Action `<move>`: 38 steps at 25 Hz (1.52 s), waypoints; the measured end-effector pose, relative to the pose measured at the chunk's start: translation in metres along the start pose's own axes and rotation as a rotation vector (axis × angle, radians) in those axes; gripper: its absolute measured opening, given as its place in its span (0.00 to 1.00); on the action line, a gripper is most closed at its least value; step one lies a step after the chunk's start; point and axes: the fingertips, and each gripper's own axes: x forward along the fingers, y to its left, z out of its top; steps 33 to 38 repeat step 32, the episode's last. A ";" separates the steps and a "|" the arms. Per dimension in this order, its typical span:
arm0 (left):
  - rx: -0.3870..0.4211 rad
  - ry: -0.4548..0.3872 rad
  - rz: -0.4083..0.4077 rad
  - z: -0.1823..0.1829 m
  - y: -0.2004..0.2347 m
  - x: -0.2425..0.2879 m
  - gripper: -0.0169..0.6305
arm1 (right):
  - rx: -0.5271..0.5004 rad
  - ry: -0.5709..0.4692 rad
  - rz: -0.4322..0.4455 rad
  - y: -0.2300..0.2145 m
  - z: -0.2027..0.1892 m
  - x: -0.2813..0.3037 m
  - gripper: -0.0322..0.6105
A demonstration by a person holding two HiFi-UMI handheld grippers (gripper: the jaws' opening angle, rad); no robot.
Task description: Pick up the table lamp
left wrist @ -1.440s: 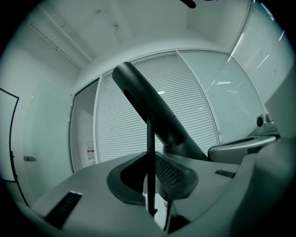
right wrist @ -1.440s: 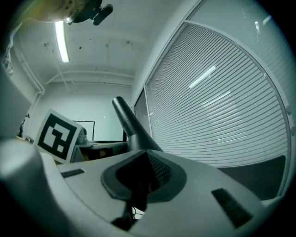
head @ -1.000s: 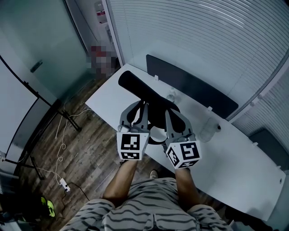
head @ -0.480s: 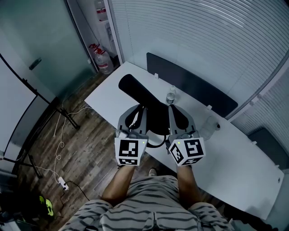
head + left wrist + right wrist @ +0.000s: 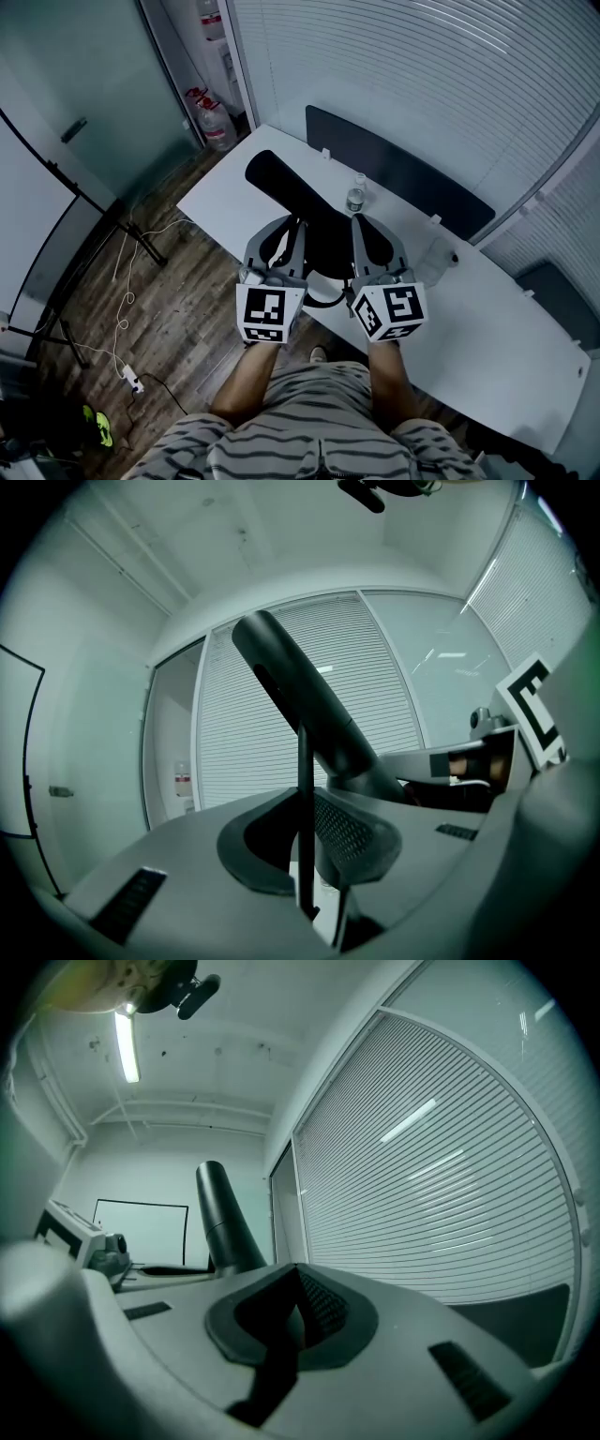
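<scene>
The table lamp [image 5: 281,180] stood between the two tools at the near edge of the white counter [image 5: 511,342], its long black head slanting away toward the blinds [image 5: 422,84]. The left tool [image 5: 305,844] was clamped on the lamp's thin black stem [image 5: 303,761], gripping it from both sides. The right tool [image 5: 294,1314] was closed too, on a dark flat strip that looked like part of the lamp, though which part could not be made out. The grasp therefore seemed made on both sides. Whether the lamp had cleared the counter could not be told from above. The lift itself, or most of it, probably remained to be done.
</scene>
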 end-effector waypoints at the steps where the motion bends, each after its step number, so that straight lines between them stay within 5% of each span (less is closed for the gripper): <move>1: 0.001 -0.002 0.002 0.000 0.000 0.000 0.11 | -0.002 0.002 0.000 0.000 0.000 0.000 0.06; 38: -0.009 -0.006 0.008 -0.004 0.008 -0.006 0.11 | -0.038 0.044 -0.021 0.004 -0.007 -0.001 0.06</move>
